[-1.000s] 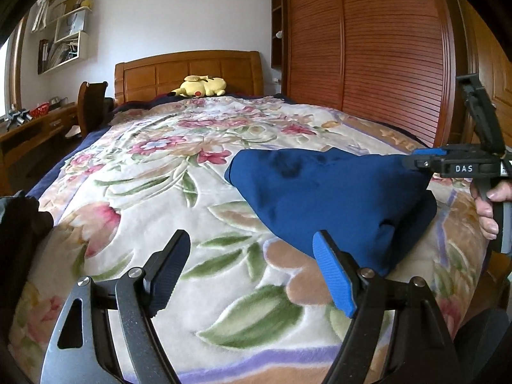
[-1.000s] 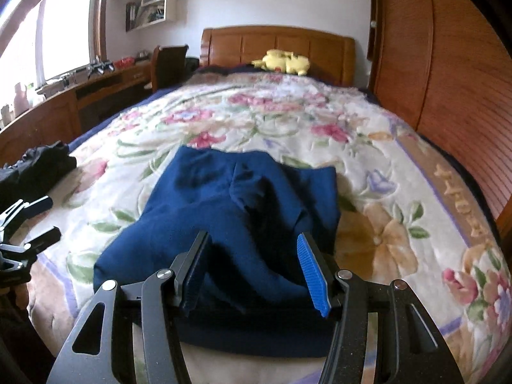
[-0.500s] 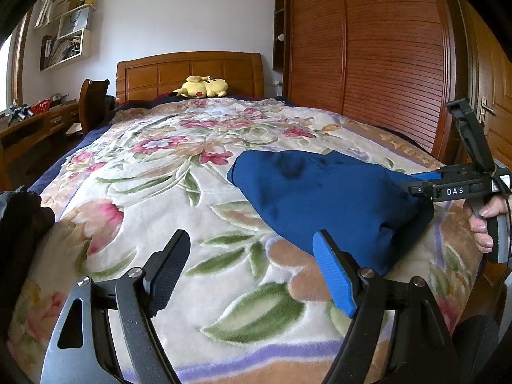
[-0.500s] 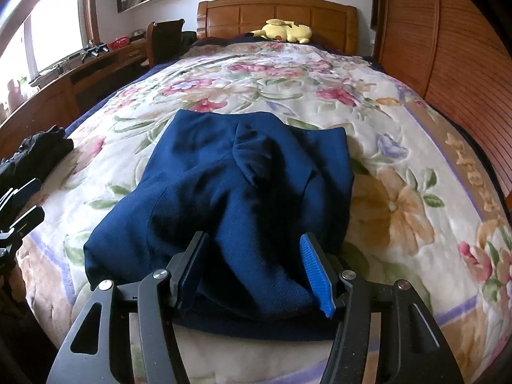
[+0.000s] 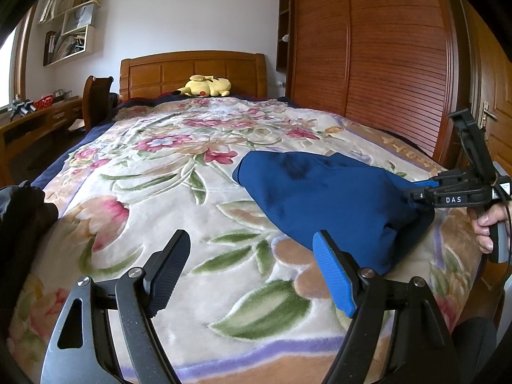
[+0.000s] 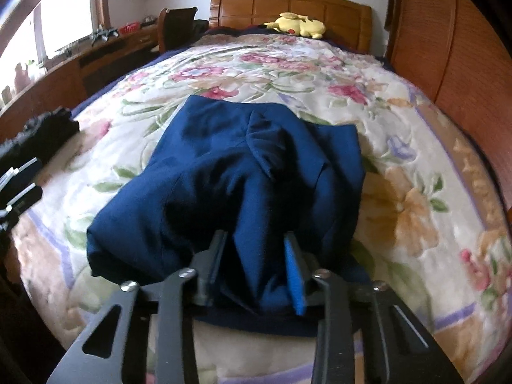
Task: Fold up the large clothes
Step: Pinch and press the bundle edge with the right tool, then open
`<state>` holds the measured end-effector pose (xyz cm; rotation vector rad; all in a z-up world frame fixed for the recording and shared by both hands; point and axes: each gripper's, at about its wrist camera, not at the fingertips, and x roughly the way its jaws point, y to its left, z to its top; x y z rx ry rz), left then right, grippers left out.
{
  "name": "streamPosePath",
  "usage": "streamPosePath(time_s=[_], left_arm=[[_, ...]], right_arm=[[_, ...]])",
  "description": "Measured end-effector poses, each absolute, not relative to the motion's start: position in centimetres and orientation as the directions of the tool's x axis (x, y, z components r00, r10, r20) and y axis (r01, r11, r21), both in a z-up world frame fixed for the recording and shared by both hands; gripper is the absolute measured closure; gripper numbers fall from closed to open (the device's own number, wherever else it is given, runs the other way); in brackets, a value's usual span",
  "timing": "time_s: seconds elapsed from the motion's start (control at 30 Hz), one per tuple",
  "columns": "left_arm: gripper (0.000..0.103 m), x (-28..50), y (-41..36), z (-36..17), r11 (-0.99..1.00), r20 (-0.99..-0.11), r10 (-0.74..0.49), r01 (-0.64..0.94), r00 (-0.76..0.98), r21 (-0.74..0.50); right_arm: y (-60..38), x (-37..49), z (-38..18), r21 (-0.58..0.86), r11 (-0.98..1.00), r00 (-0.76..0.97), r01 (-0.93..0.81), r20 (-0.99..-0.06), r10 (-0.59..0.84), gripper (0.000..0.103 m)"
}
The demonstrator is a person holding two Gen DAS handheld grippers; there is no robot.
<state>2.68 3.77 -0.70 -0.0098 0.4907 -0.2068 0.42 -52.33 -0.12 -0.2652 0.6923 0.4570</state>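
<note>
Garment (image 6: pixel 243 172) lies bunched on the bed (image 6: pixel 416 147); its near fold has just been pinched by the right gripper (image 6: pixel 256 265), probably for lifting, while the left gripper (image 5: pixel 252 275) is held apart, empty.

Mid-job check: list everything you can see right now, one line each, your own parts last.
blue garment: one, navy, bunched at the near end of the bed
floral blanket: one, cream with pink flowers, covering the bed
headboard: one, brown wood, far end
plush toy: one, yellow, by the headboard
dark clothing: one pile, black, bed's left edge
wardrobe: one, brown slatted doors, right of the bed
desk: one, wood, under the window
left gripper: open, over bare blanket
right gripper: jaws have just been closing, gripping a fold of the blue garment
</note>
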Motion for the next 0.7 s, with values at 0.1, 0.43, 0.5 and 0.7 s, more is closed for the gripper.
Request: streamPosePath(time_s=[0.1, 0.43, 0.5, 0.7], left_arm=[[0.023, 2.7, 3.7, -0.7, 0.979, -0.468, -0.201, 0.198, 0.860, -0.057], [0.023, 2.8, 3.3, -0.8, 0.978, -0.477, -0.197, 0.205, 0.857, -0.035], [0.023, 2.8, 3.2, -0.9, 0.978, -0.474, -0.195, 0.204, 0.859, -0.032], [0.023, 3.0, 3.2, -1.2, 0.979, -0.482, -0.191, 0.199, 0.855, -0.036]], right_arm=[[-52.0, 0.0, 0.6, -0.118, 0.861, 0.692, -0.495, -0.652, 0.308, 0.092], [-54.2, -4.1, 4.7, -0.222, 0.889, 0.838, -0.400, -0.482, 0.256, 0.096], [-56.5, -4.0, 4.1, -0.178, 0.912, 0.834, -0.370, -0.496, 0.241, 0.096], [-58.1, -3.1, -1.7, -0.144, 0.927, 0.783, -0.348, -0.588, 0.203, 0.095]])
